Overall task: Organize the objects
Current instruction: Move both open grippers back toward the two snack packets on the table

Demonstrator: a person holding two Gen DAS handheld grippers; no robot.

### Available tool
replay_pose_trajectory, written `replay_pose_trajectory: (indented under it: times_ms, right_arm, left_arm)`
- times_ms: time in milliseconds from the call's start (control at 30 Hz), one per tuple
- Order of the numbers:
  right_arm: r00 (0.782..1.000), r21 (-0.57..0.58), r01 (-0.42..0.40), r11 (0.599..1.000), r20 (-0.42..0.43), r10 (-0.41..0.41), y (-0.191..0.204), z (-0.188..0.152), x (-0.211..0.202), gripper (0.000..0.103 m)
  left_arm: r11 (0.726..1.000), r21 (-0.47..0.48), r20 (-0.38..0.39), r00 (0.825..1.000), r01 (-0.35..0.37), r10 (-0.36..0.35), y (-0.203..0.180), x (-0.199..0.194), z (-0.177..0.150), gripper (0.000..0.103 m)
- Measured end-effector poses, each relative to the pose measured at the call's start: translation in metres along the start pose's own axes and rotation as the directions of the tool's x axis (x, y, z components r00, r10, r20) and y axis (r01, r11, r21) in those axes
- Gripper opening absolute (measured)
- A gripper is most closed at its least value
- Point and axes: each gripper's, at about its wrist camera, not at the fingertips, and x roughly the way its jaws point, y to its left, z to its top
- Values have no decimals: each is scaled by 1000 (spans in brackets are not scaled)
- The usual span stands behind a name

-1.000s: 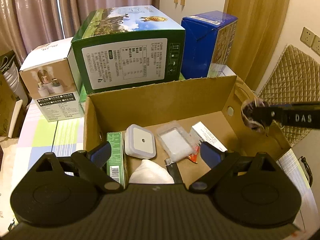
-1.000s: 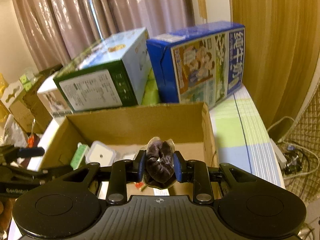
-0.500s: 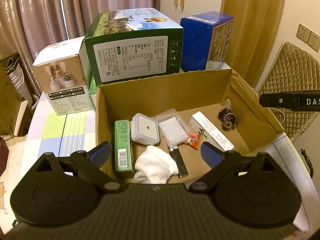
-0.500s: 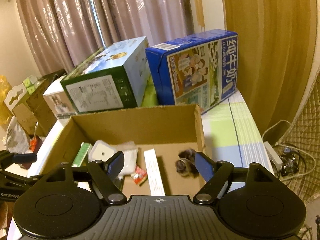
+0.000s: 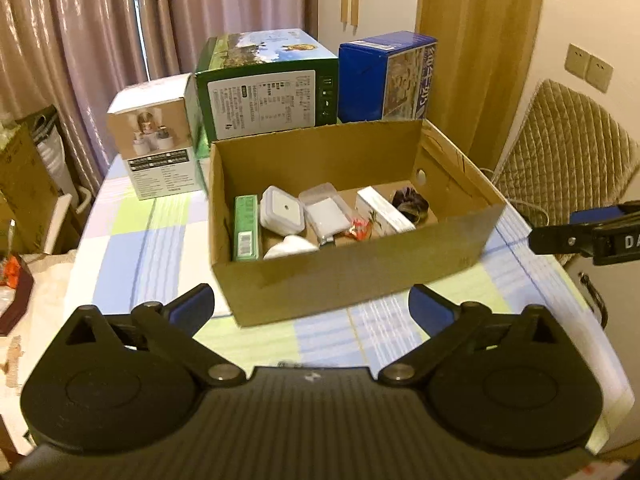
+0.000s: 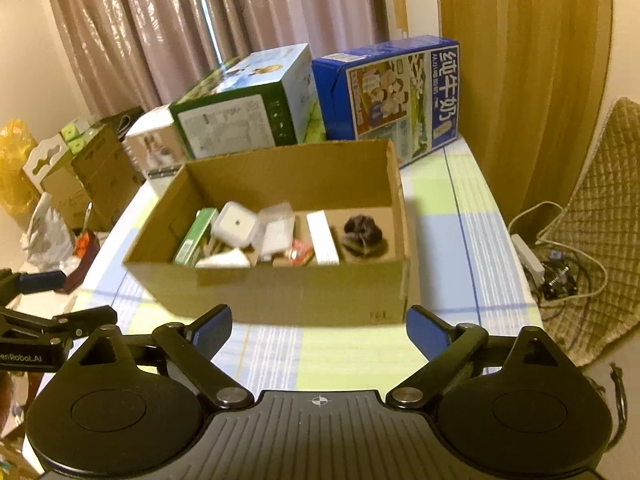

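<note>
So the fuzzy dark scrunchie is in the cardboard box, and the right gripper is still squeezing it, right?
Not quite. The dark scrunchie does lie in the cardboard box, at its right end beside the white carton. But the right gripper is not squeezing it: the right wrist view shows its jaws wide open, empty, held back in front of the box.

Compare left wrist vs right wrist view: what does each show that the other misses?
Left wrist only: two wall switch plates on the right wall, and the right tongs entering from the right edge.

Right wrist only: a yellow bag at far left, a power strip with tangled cables on the floor, and the left tongs at the left edge.

Both: the open cardboard box holding the dark scrunchie, green carton and white square item; the blue milk box behind; each camera's own tongs open and empty.
</note>
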Motion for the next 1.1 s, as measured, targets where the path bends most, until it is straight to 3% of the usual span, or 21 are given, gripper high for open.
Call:
replay_pose_trajectory:
  times_ms: [167,533,1100]
  right_arm:
    - [1000,2,8,1000,6,-8,10,-30,-27,101]
    - [1000,46,0,999,-11,0,23,-76,-56,101]
    - [1000,56,-14,998,-24,15,36,-99,-64,101]
  left_arm:
    - [999,-37,-10,1000,-12,11,4,-27,-23,102]
    - [996,-65,0,998,-57,57,14,-74,-60,102]
    - [991,-127,-24,999,-51,48,23,-90,-96,102]
